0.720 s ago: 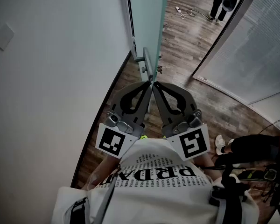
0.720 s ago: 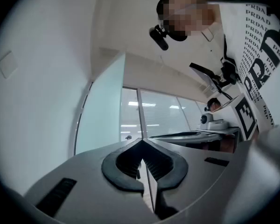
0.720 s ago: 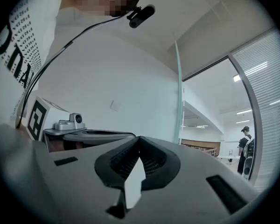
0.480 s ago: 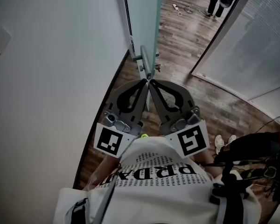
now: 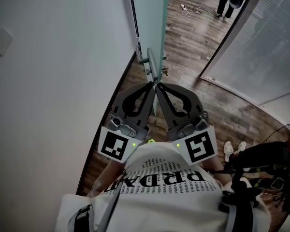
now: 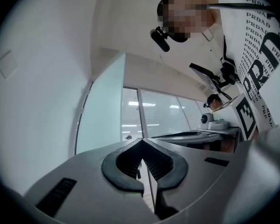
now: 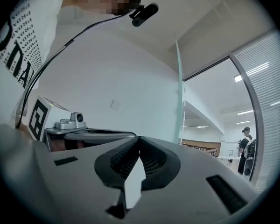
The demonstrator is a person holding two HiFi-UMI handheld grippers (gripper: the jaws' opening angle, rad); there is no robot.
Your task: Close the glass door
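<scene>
The glass door [image 5: 150, 13], frosted and pale green, is seen from above at the top middle of the head view, with a white wall [image 5: 53, 71] directly to its left and wooden floor [image 5: 217, 105] to its right. A metal bar handle [image 5: 151, 64] is mounted on the near edge of the door. Just below the lower end of that handle, the left gripper [image 5: 152, 85] and the right gripper [image 5: 159, 85] are held side by side, their tips almost touching each other; whether either tip touches the handle cannot be told. In the left gripper view, the jaws of the left gripper [image 6: 141, 141] are pressed together at the tips with nothing between them, and the door [image 6: 100, 111] is seen beyond them. In the right gripper view, the jaws of the right gripper [image 7: 139, 138] are likewise pressed together and empty, and the door's thin edge [image 7: 179, 92] is seen ahead. A white printed shirt [image 5: 159, 187] is seen on the near side of the grippers, away from the door. Far beyond the door, to its right, a standing person [image 5: 229, 1] is seen beside a wall of blinds [image 5: 275, 47].
</scene>
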